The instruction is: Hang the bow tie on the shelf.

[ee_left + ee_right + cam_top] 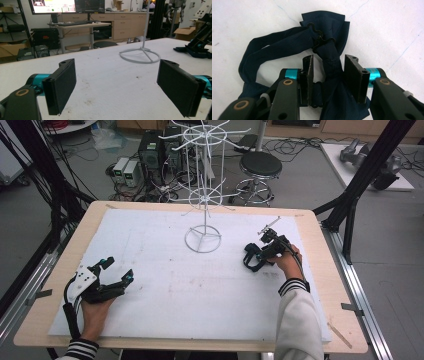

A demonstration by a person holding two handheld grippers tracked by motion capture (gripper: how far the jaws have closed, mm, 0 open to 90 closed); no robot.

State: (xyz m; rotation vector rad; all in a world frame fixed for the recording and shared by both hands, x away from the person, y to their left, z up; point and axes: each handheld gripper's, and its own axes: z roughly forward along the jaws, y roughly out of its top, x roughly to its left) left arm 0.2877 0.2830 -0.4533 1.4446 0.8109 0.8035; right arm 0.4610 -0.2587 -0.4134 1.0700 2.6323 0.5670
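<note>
A dark navy bow tie (pixel 329 32) lies flat on the white sheet, its strap looping off to the left in the right gripper view. My right gripper (pixel 329 65) is open, its jaws standing on either side of the tie's centre knot, with a sliver of white showing between the left pad (pixel 308 75) and the cloth. From above, the right gripper (pixel 256 254) sits over the bow tie (pixel 248 262) at the table's right middle. My left gripper (pixel 118 269) rests open and empty near the front left, its jaws wide apart (pixel 116 85).
A white wire display stand (pixel 202 239) with hooked arms rises at the table's back centre; its ring base (pixel 140 55) lies ahead of the left gripper. The white sheet (pixel 175 290) covers the wooden table (pixel 45 310). A black stool (pixel 260 165) stands behind the table.
</note>
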